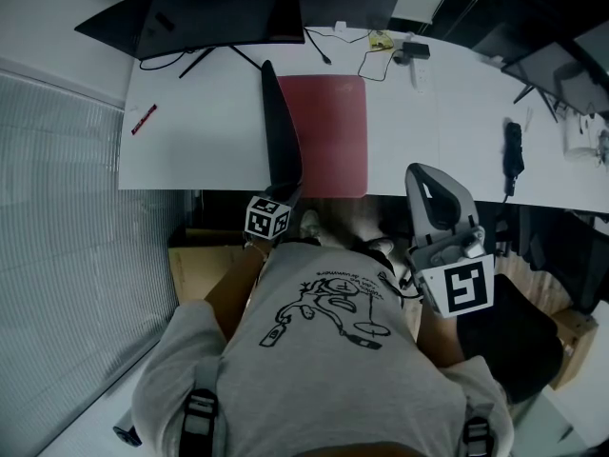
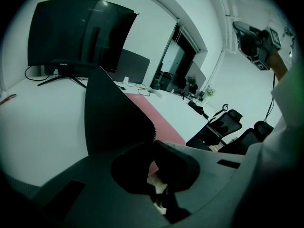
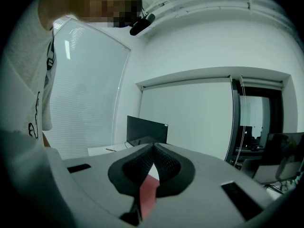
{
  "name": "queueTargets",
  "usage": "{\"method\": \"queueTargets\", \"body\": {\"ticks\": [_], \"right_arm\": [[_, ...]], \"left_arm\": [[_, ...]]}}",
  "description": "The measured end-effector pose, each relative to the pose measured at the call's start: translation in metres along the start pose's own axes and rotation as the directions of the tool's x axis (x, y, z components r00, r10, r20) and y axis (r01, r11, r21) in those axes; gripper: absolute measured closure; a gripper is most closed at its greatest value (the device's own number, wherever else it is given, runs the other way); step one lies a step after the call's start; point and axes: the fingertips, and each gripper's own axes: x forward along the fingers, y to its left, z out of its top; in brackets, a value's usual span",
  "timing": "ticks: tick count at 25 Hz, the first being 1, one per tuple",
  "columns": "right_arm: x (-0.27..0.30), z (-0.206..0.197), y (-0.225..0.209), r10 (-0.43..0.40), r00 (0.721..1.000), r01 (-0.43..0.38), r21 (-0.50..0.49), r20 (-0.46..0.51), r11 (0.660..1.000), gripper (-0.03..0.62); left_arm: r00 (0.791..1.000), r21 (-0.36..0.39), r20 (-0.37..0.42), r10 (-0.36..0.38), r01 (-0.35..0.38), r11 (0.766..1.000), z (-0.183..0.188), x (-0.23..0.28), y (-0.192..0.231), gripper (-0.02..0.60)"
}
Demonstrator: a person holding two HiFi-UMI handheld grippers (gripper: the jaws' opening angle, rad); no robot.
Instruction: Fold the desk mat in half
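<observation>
The desk mat lies on the white desk (image 1: 200,150) in front of me. Its right half lies flat, red side up (image 1: 333,131). Its left half stands up on edge and shows the black underside (image 1: 280,127). My left gripper (image 1: 285,194) is at the desk's near edge, shut on the lifted mat's near corner. In the left gripper view the black flap (image 2: 114,113) runs down into the closed jaws of the left gripper (image 2: 153,141). My right gripper (image 1: 420,173) is held up near my chest, off the desk. It is shut with nothing in it (image 3: 153,145).
A dark monitor (image 1: 219,12) stands at the back left, with a second dark screen (image 1: 347,6) beside it. Cables and small items (image 1: 395,48) lie behind the mat. A red pen (image 1: 144,119) lies at the left and a black object (image 1: 513,150) at the right. Office chairs (image 2: 225,125) stand beyond the desk.
</observation>
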Motion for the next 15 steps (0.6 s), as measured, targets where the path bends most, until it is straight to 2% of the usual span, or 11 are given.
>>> {"method": "queueTargets", "body": {"ticks": [15], "right_arm": [[-0.015, -0.002, -0.018, -0.002, 1.000, 0.002, 0.002, 0.001, 1.000, 0.586]], "left_arm": [[1.000, 0.009, -0.023, -0.007, 0.008, 1.000, -0.004, 0.015, -0.022, 0.549]]}}
